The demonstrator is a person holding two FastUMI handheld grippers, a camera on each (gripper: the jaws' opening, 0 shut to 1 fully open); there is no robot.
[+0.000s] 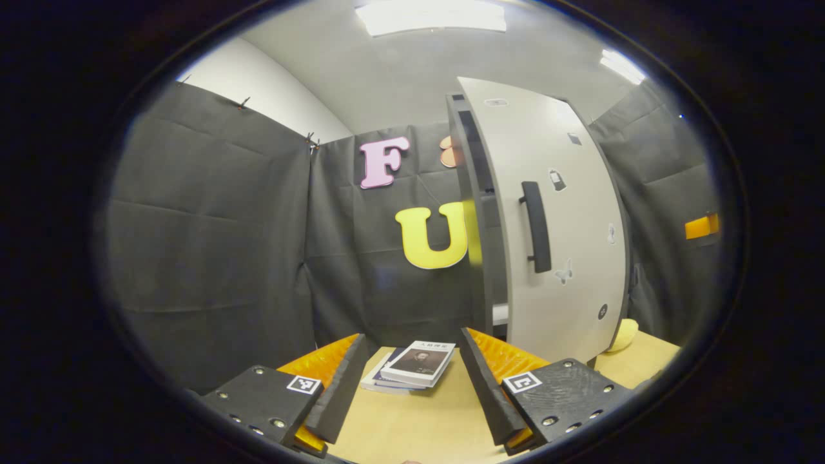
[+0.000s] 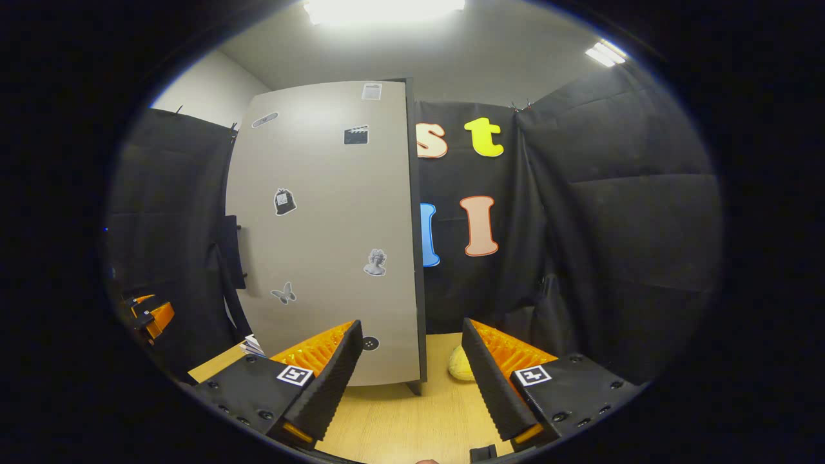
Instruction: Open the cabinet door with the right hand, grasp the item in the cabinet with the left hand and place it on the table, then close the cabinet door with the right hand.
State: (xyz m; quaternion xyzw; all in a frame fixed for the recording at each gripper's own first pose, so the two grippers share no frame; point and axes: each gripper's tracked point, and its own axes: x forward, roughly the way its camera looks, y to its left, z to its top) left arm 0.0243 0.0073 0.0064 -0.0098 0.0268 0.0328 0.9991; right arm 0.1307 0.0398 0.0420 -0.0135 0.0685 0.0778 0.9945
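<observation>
A tall grey cabinet (image 1: 554, 219) stands on a pale wooden desk (image 1: 412, 419) inside the black-draped booth, its door (image 1: 561, 212) nearly shut, a thin dark gap showing along the left edge in the left gripper view. That view alone takes in the door's black vertical handle (image 1: 536, 225) and the task's item, a small stack of books (image 1: 412, 368), lying flat on the desk just left of the cabinet's foot and between the spread fingers of the left hand-held gripper (image 1: 412, 386), which is wide and holds nothing. The right gripper view catches the same door (image 2: 329, 232) from the other side, stickers across its face, with the right hand-held gripper (image 2: 412, 380) also wide and empty, near the cabinet's lower corner. A yellow rounded object (image 2: 459, 364) rests on the desk (image 2: 406, 425) beside that corner, half hidden and too blurred to name. At the far left edge, the books (image 2: 252, 346) peek out, mostly cut off by the door.
</observation>
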